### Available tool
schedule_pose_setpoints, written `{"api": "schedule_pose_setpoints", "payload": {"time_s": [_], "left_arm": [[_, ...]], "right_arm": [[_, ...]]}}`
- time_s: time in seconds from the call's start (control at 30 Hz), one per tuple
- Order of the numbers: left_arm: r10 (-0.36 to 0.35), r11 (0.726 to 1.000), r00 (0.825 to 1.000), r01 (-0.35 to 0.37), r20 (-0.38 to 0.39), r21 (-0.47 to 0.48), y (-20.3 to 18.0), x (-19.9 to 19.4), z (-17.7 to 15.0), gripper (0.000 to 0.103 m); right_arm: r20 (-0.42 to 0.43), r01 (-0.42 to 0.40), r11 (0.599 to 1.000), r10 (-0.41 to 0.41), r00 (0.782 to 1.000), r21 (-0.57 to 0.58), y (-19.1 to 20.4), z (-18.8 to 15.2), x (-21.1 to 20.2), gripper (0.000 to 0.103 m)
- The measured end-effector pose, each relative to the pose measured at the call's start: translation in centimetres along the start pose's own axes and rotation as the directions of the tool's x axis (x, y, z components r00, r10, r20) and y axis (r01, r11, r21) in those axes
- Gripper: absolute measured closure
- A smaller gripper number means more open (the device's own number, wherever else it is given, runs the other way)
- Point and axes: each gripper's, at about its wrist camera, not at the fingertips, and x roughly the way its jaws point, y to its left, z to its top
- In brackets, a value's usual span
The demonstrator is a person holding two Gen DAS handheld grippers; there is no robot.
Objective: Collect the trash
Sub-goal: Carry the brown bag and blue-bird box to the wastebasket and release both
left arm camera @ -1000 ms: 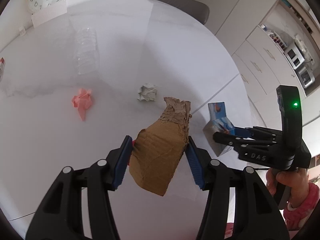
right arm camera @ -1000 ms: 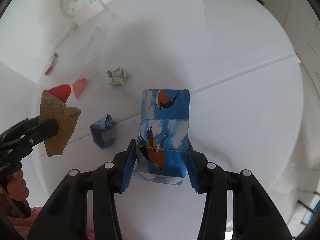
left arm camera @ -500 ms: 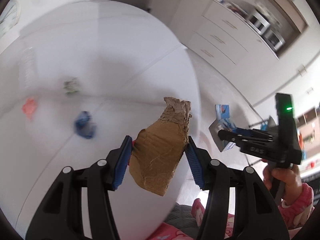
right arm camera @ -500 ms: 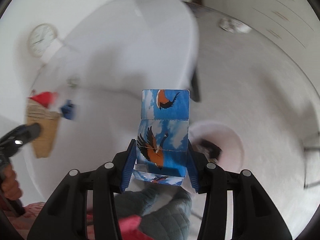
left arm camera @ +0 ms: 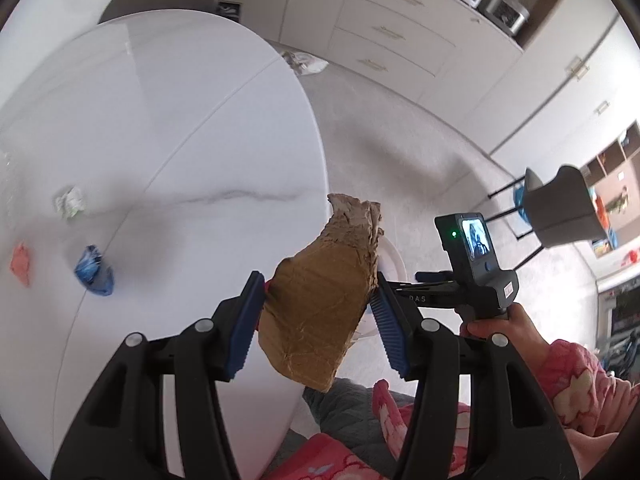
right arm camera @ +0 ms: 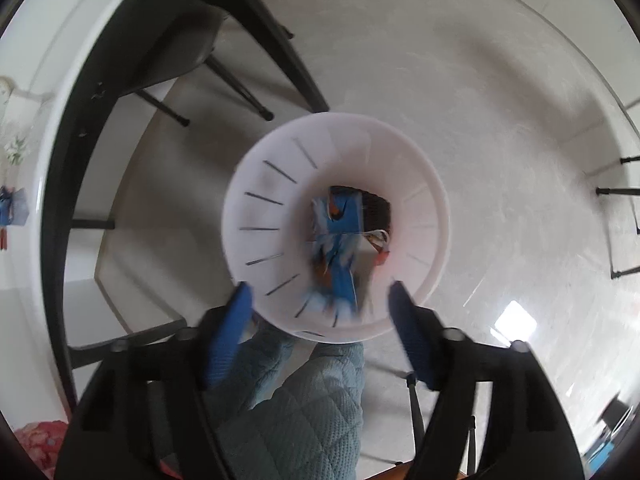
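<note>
My left gripper (left arm camera: 318, 284) is shut on a torn piece of brown cardboard (left arm camera: 320, 312), held just past the edge of the white round table (left arm camera: 160, 120). My right gripper (right arm camera: 318, 296) points down over a white slotted bin (right arm camera: 248, 184) on the floor. Its jaws are opening and its pads touch nothing. The blue carton with bird pictures (right arm camera: 338, 220) is blurred and falling inside the bin, onto darker trash. A crumpled white paper (left arm camera: 70, 202), a blue wad (left arm camera: 94, 270) and a pink scrap (left arm camera: 20, 266) lie on the table.
A person's hand (left arm camera: 500, 328) in a pink sleeve holds the right gripper beside the left one. A teal quilted leg (right arm camera: 304, 400) sits near the bin. Dark table and chair legs (right arm camera: 240, 92) stand beyond it. A grey chair (left arm camera: 560, 208) and white cabinets (left arm camera: 392, 32) stand farther off.
Both grippers swung from over the table to beyond its edge. The right one sank over the bin, its jaws spread and the blue carton dropped out. The left still holds the cardboard.
</note>
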Motion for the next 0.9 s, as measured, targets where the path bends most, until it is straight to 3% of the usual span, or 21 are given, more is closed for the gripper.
{"api": "schedule_pose_setpoints", "payload": {"time_s": [0.1, 0.3, 0.53, 0.6, 0.7, 0.9], "left_arm": [[-0.009, 0.999, 1.0, 0.01, -0.023, 0.031, -1.6, 1.2, 0.8, 0.05], [-0.05, 0.993, 0.995, 0.059, -0.082, 0.099, -4.9, 4.7, 2.0, 0.05], [-0.067, 0.983, 0.975, 0.101, -0.212, 0.154, -9.1, 11.8, 2.4, 0.046], [-0.063, 0.986, 0.968, 0.099, -0.244, 0.135, -9.7, 13.5, 2.2, 0.035], [-0.07, 0.989, 0.962, 0.101, -0.265, 0.104, -10.4, 14.5, 2.1, 0.026], [-0.046, 0.995, 0.97, 0.067, -0.237, 0.078, -10.2, 13.3, 2.6, 0.012]], "right_arm": [[0.029, 0.007, 1.0, -0.007, 1.0, 0.023, -1.4, -0.5, -1.5, 0.018], [0.089, 0.013, 0.996, -0.021, 0.996, 0.091, -4.8, -2.1, -5.3, 0.012], [0.165, 0.037, 0.991, -0.058, 0.985, 0.13, -7.8, -3.0, -9.9, 0.005], [0.176, 0.035, 0.99, -0.059, 0.983, 0.138, -8.7, -3.0, -10.6, 0.005], [0.174, 0.033, 0.988, -0.059, 0.983, 0.152, -9.5, -3.2, -10.6, 0.005], [0.163, 0.018, 0.987, -0.045, 0.986, 0.163, -10.1, -3.2, -10.3, 0.005]]}}
